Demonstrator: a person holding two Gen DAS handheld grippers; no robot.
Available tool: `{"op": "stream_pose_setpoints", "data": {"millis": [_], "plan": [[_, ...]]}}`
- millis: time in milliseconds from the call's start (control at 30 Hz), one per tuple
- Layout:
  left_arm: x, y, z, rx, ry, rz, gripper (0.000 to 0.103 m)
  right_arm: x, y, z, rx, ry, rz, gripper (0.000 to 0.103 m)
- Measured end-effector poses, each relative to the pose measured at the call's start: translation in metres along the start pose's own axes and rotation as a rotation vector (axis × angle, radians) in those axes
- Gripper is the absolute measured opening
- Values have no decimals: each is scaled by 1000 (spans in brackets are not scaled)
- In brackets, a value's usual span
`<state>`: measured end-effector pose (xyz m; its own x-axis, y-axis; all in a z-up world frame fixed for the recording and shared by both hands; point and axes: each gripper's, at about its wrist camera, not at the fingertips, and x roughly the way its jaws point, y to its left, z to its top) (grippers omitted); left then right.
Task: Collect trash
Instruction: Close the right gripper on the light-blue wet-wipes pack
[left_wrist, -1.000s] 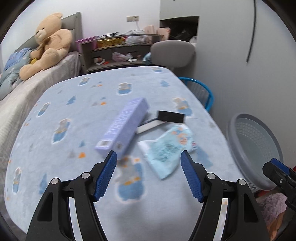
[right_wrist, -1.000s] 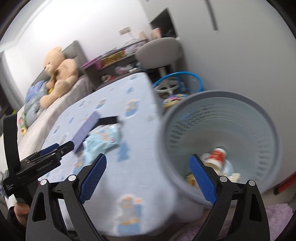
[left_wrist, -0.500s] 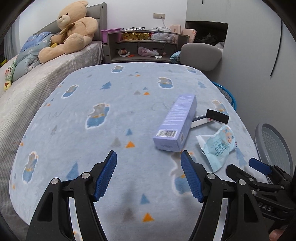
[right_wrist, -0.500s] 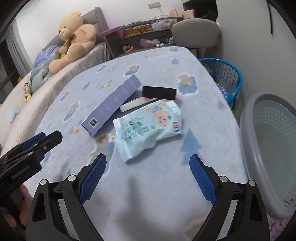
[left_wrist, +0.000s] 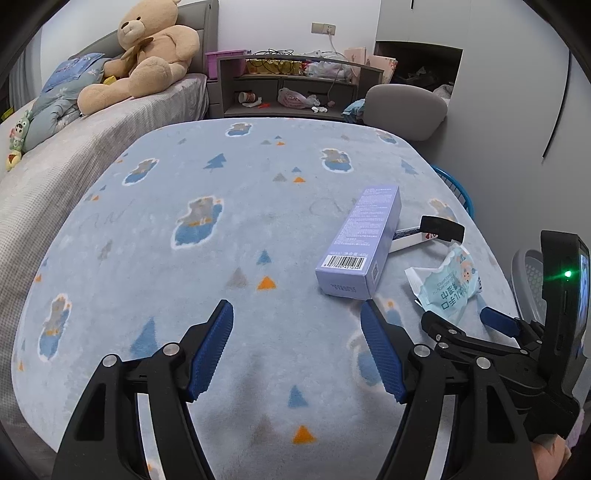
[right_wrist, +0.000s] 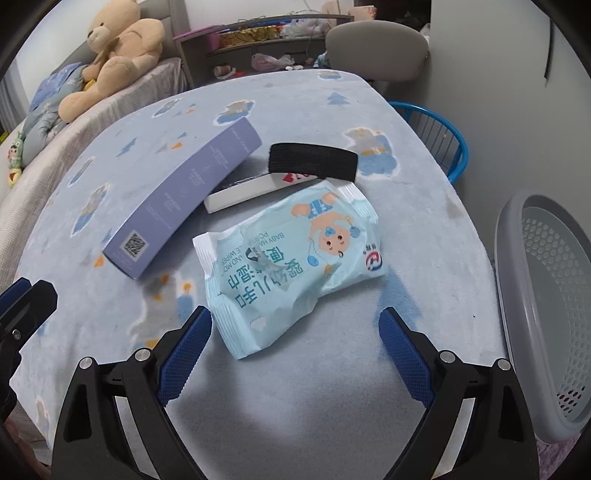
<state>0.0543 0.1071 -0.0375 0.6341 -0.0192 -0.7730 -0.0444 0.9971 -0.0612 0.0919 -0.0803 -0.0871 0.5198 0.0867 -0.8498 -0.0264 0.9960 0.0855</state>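
Crumpled light-blue wipes pack (right_wrist: 295, 258) flat on blanket-covered desk (right_wrist: 332, 398), long axis diagonal, sealed end toward left claw (left_wrist: 297, 345). Lavender box (right_wrist: 184, 199) just beside, barcode end near. Grey perforated basket (right_wrist: 546, 314) right of desk, contents unclear. Right claw (right_wrist: 295, 354) spread, empty, above pack; left claw spread, empty.

From my right wrist view, the grey basket (right_wrist: 546, 310) ran off the frame's edge, its contents unseen. The purple box (right_wrist: 184, 199) hid part of the white-and-black tube (right_wrist: 258, 188). Shelf clutter (left_wrist: 295, 98) stayed too small to identify.
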Motion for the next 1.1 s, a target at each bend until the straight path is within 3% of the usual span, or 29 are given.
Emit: {"op": "stream_pose_setpoints", "data": {"millis": [533, 867, 1100], "plan": [[2, -5, -2, 8, 8, -28, 69, -25, -51, -15, 103, -26, -87, 90], [3, -6, -1, 5, 5, -34, 69, -57, -51, -5, 156, -69, 16, 91], [4, -10, -1, 16, 7, -37, 69, -26, -52, 18, 234, -36, 71, 94]]}}
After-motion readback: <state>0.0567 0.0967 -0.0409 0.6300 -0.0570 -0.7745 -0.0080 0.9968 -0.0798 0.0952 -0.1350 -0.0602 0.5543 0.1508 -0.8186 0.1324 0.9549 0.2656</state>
